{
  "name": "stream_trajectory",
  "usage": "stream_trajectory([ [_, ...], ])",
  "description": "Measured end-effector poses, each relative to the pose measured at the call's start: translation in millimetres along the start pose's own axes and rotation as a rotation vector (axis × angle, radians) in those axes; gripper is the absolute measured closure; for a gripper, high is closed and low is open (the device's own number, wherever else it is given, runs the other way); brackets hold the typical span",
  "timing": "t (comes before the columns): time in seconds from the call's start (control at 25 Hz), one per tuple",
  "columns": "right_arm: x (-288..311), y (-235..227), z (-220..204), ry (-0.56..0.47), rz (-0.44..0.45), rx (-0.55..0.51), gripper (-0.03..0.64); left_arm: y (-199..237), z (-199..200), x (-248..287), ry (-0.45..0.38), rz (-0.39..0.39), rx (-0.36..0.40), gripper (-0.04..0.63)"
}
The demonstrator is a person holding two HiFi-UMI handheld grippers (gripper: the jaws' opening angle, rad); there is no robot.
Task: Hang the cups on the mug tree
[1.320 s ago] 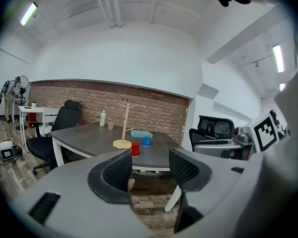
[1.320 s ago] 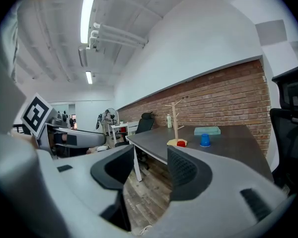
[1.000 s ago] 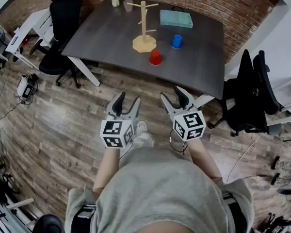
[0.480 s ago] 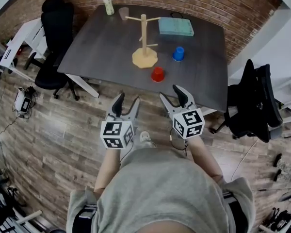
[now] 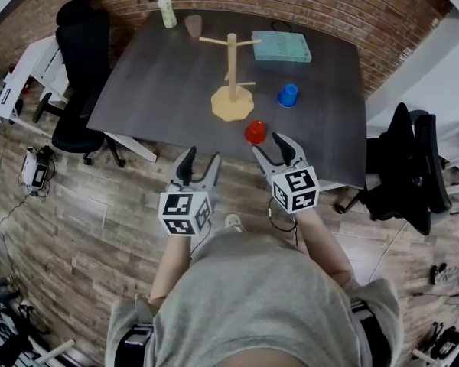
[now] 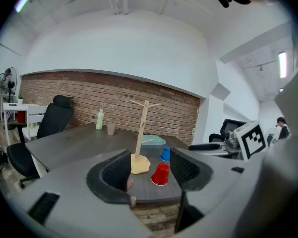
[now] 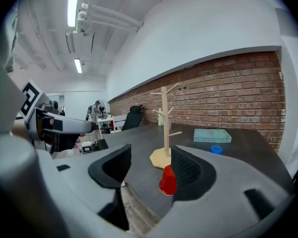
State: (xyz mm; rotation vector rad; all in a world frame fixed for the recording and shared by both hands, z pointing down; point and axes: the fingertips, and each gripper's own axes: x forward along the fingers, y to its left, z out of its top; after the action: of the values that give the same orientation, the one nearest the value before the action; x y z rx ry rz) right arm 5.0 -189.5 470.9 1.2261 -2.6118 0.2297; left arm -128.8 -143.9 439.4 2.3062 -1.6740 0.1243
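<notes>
Two cups, both mouth-down on the table [image 5: 161, 75], long axes upright, bases pointing at the ceiling.

- Red cup [image 5: 255, 132]: near the table's front edge, at 5 o'clock from the foot of the mug tree [image 5: 232, 90], close to it but apart.
- Blue cup [image 5: 288, 95]: at 3 o'clock from the same foot, further back than the red cup and apart from it.
- Mug tree: pale wood with a flat base, its post upright and short pegs branching out at two heights. All pegs are bare.
- Right tool [image 5: 269, 147]: jaws spread wide, with nothing gripped or touched. It is held at the table's front edge, near the red cup. In the right gripper view the cup stands beyond the jaws and is partly covered by the right-hand one.
- Left tool [image 5: 200, 161]: jaws spread wide and empty, held over the wooden floor [image 5: 99, 228] short of the table's front edge. In the left gripper view the mug tree's base and both cups show through the gap, farther off.
- Teal box [image 5: 281, 46]: lies flat at 1 o'clock from the mug tree.
- Bottle [image 5: 166, 10] and pinkish tumbler [image 5: 193, 25]: upright at 11 o'clock, by the table's far edge, under the brick wall [image 5: 306, 2].
- Black office chairs: one [image 5: 80, 37] at 9 o'clock of the table, another [image 5: 413, 167] at 4 o'clock.
</notes>
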Motion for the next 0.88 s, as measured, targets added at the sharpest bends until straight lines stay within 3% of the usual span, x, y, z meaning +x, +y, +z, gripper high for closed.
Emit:
stream_trajectory([
  [0.88,104,-50,-83,0.221,-0.056,-0.029,0.371,44,-19,71,0.089,-0.054,-0.025,0.362],
])
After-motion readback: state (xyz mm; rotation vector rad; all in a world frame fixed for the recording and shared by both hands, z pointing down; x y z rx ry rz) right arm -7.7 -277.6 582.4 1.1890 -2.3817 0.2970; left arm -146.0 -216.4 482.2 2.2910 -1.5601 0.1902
